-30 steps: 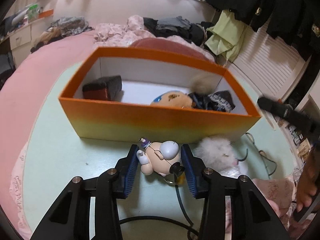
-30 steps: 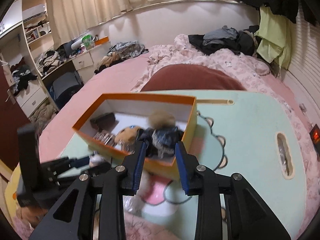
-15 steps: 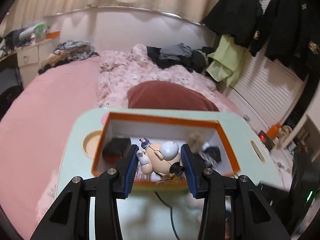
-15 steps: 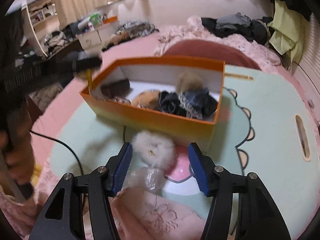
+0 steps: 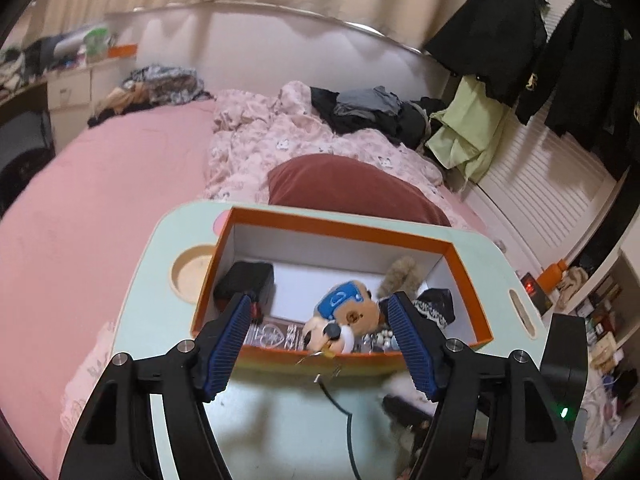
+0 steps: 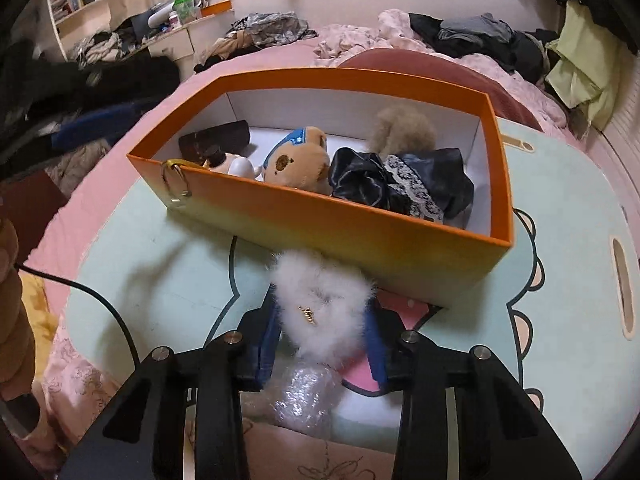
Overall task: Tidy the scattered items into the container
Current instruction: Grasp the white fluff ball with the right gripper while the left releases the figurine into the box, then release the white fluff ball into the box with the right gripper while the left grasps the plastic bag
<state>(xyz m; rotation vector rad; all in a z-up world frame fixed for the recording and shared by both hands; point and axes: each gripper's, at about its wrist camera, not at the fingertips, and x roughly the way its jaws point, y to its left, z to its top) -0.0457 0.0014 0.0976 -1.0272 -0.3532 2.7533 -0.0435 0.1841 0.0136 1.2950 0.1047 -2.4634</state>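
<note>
White fluffy pompom (image 6: 326,310) lies on the tray just before the orange box (image 6: 320,216), the closing right gripper (image 6: 322,336) pinching it, box straight ahead; left gripper (image 5: 320,336), just opened, hangs empty above

Left gripper (image 5: 320,340) apart; right gripper (image 6: 324,320) clamped.

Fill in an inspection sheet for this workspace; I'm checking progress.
Surface: mint lap table on a pink bed.
Job's things: orange box holds figurine, plush bear, black scrunchie; white fluffy clip outside.
Clutter: bubble wrap.
Grippers: left gripper open, just released; right gripper closing around the clip.
Cables: black cable across the table.
Surroundings: clothes heaped on the bed.
</note>
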